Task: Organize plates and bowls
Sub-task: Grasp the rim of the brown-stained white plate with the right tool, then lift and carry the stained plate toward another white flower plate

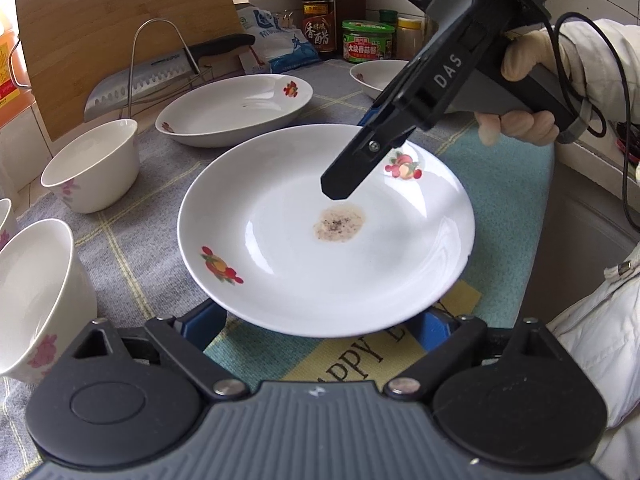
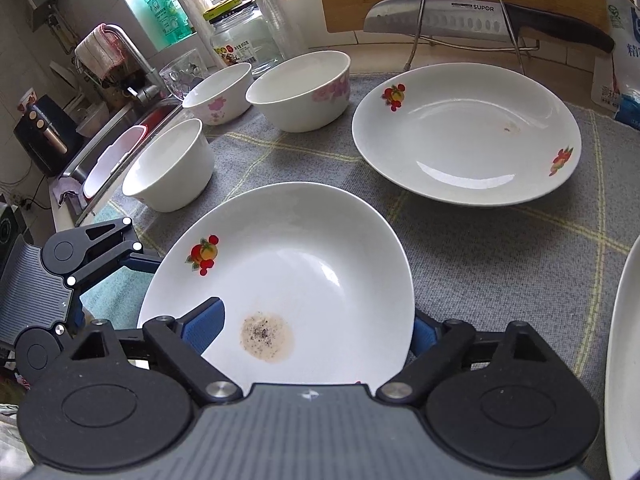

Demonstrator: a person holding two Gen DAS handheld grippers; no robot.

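Left wrist view, left to right. Three white floral bowls (image 1: 94, 164) at left on grey checked cloth (image 1: 132, 240). Your left gripper (image 1: 320, 320): jaws wide, straddling near rim of stained plate (image 1: 320, 264); pad contact cannot be told. Plate sits centre on cloth, brown residue in middle. Second plate (image 1: 236, 108) behind it, third dish (image 1: 376, 74) far right. Your right gripper (image 2: 316, 332): jaws spread, one finger (image 1: 352, 172) above plate interior, other under far rim; no firm clamp seen.

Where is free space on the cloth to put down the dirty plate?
Bare cloth lies between the stained plate, the clean plate behind it and a third plate's rim. It is crowded by the three bowls near the sink.
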